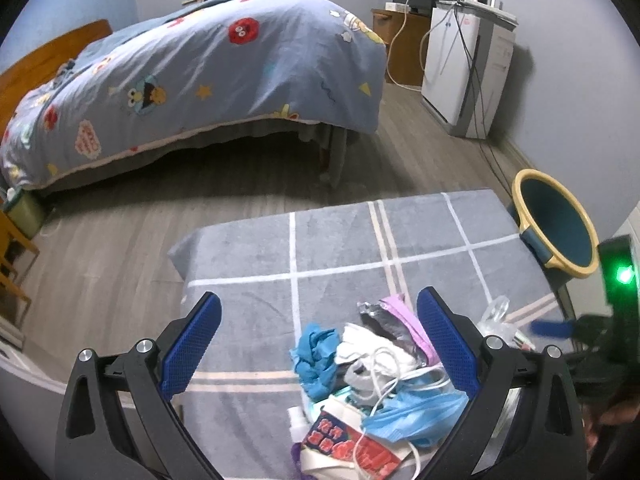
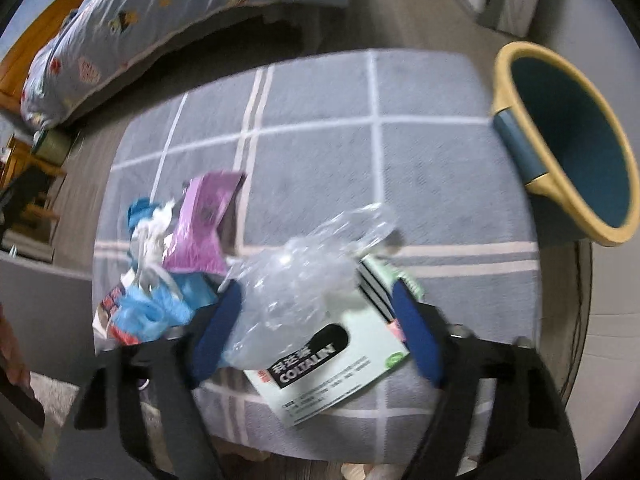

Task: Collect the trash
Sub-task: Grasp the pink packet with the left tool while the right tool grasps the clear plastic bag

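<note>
Several pieces of trash lie in a loose pile on the grey checked cloth [image 2: 420, 184] that covers a small table. Taking the bin [image 2: 568, 140] as the landmark, a blue pail with a yellow rim at the table's far right edge: nearest it lies a pale green medicine box [image 2: 340, 364] with a crumpled clear plastic bag [image 2: 304, 276] resting on top; farther from the bin come a purple foil wrapper [image 2: 204, 224], a blue face mask [image 1: 412, 412], white crumpled tissue [image 1: 368, 348], a blue rag [image 1: 316, 356] and a red-printed packet [image 1: 352, 444].

The right gripper [image 2: 320, 320] is tilted down over the box and bag, its blue pads straddling both; the picture is blurred, and I cannot tell whether the pads press on them yet. The left gripper [image 1: 320, 344] hangs spread wide over the pile, pinching nothing.

The task looks barely begun: the bin's inside shows no trash in the part visible, and the whole pile waits on the cloth. The box and bag seem to be the first pick.

Only the right wrist view shows the box's label and the bag in full. Only the left wrist view shows the room beyond: the bed [image 1: 192, 76], a white appliance [image 1: 460, 68] with cables by the wall, and the other tool's green light at the bin-side edge.
</note>
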Available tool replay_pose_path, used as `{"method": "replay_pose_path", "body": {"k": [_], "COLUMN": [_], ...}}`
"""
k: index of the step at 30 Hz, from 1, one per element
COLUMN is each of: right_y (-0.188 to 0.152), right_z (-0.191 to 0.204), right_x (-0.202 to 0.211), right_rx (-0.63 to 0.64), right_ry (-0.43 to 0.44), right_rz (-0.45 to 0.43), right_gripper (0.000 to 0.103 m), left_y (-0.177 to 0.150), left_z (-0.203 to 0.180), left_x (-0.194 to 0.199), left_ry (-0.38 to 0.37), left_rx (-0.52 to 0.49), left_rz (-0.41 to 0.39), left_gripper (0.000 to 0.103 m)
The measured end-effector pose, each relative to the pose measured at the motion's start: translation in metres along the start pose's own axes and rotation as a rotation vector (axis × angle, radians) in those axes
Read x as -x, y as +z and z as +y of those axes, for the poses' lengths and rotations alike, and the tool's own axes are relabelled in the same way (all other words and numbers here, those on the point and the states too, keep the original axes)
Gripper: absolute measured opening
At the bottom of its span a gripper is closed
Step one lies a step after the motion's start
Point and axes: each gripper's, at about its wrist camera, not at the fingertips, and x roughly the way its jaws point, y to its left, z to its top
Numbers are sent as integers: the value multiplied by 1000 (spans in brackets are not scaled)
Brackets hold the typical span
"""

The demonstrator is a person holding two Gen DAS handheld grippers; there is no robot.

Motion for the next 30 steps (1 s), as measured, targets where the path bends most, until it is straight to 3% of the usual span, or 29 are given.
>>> {"method": "replay_pose_path", "body": {"k": [1,2,3,7,12,19,21,24,27,30], "right_y": [-1,-1,-1,6,20,37,40,43,45,47], "right_z": [0,0,0,-5,-25,-49,-55,-61,-62,-62], "right_x": [-4,-7,-9,2,28,46,46,43,40,40], "right_rx": [3,5,6,-5,-71,-124,-142,-169,-174,-169], "right_ry": [7,19,36,49,58,19,23,36,46,47], "right_rz": [17,32,46,-9,-116,-190,-194,-191,-185,-188], "right_gripper": [46,26,19,11,11,11,11,11,11,11], "left_y": [0,1,1,1,1,-5,-6,-12,-21,-24], "left_z": [-1,-3,-4,-13,-24,-46,-53,-64,-74,-79], "left_x": [-2,-4,-8,-20,-37,-62,-69,-83,-98,-102], "left_ry": [1,2,4,0,-22,-62,-80,-122,-125,-131], "left_rx": [-3,-6,-11,-29,-22,-50,-63,-89,-134,-153], "left_rz": [3,6,13,33,54,111,134,197,271,284], "left_gripper": [97,97,97,97,97,94,84,61,26,11]}}
